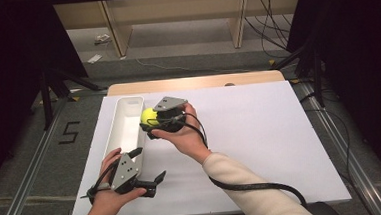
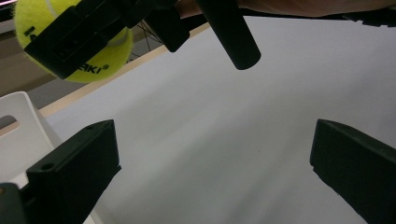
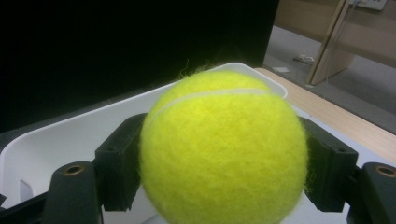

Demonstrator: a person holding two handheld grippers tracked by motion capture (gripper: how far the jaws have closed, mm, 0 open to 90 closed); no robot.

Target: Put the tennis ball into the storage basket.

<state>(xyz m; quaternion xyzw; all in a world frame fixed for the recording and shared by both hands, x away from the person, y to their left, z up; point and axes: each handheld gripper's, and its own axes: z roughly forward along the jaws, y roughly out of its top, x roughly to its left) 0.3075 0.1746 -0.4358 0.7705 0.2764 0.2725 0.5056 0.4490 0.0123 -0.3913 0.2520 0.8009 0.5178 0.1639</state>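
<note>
A yellow tennis ball (image 1: 148, 115) is clamped in my right gripper (image 1: 150, 121), held in the air at the right rim of a long white bin (image 1: 122, 134). In the right gripper view the tennis ball (image 3: 224, 149) sits between both black jaws, with the white bin (image 3: 60, 135) right behind it. My left gripper (image 1: 149, 165) rests low on the white sheet (image 1: 260, 133) near the bin's near end, jaws wide apart and empty. In the left gripper view the left gripper (image 2: 212, 177) has bare sheet between its jaws, and the tennis ball (image 2: 88, 60) in the right gripper hangs at the upper left.
The white sheet covers a wooden table (image 1: 197, 82) whose far edge shows beyond it. A black cable (image 1: 253, 186) trails from the right gripper along the sleeve. Dark stands and metal rails (image 1: 27, 177) flank the table on both sides.
</note>
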